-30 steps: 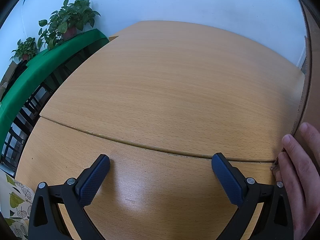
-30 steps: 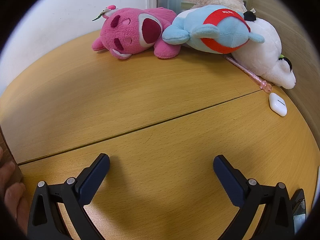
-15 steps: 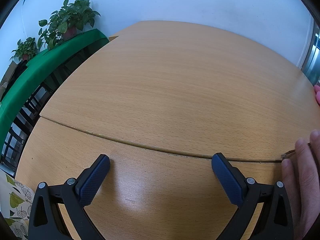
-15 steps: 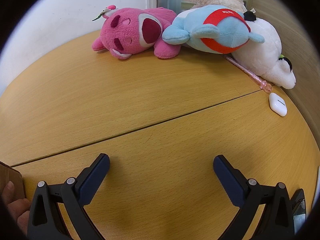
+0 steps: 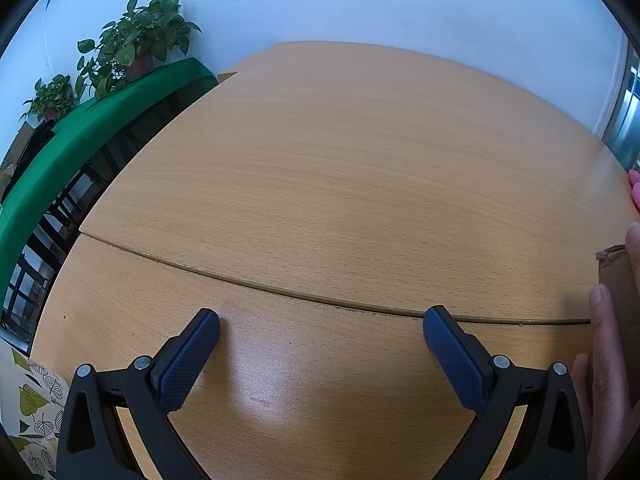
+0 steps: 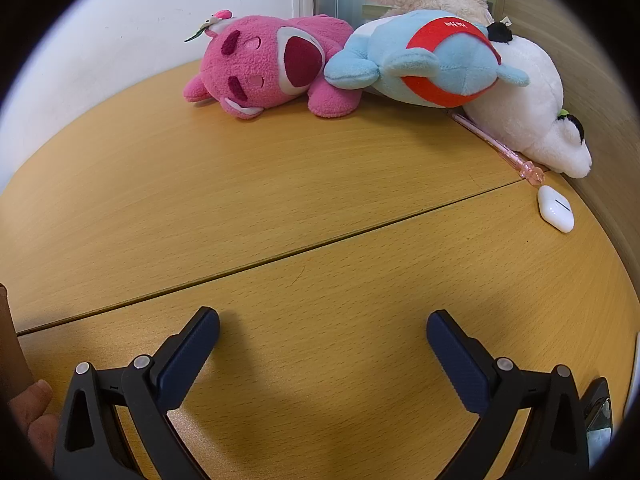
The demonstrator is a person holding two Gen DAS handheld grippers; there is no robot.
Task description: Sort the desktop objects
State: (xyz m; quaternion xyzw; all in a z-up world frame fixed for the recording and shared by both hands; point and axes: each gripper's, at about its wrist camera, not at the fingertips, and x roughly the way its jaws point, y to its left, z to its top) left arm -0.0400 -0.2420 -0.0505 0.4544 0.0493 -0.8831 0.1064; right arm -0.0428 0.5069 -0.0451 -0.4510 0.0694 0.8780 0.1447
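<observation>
In the right wrist view a pink plush bear (image 6: 272, 70), a blue and red plush (image 6: 432, 60) and a white plush (image 6: 528, 104) lie in a row at the far edge of the wooden desk (image 6: 280, 184). A pink pen (image 6: 500, 146) and a white earbud case (image 6: 555, 208) lie by the white plush. My right gripper (image 6: 322, 334) is open and empty over bare desk, well short of them. My left gripper (image 5: 322, 330) is open and empty over bare desk (image 5: 340, 168).
A bare hand (image 5: 608, 360) holds a brown cardboard piece (image 5: 618, 280) at the right edge of the left wrist view; it shows at the left edge of the right wrist view (image 6: 12, 344). Potted plants (image 5: 136, 44) stand on a green ledge (image 5: 80, 136) to the left.
The hand and cardboard piece have drawn back toward the frame edges in both views. Both grippers have stayed still and open.
</observation>
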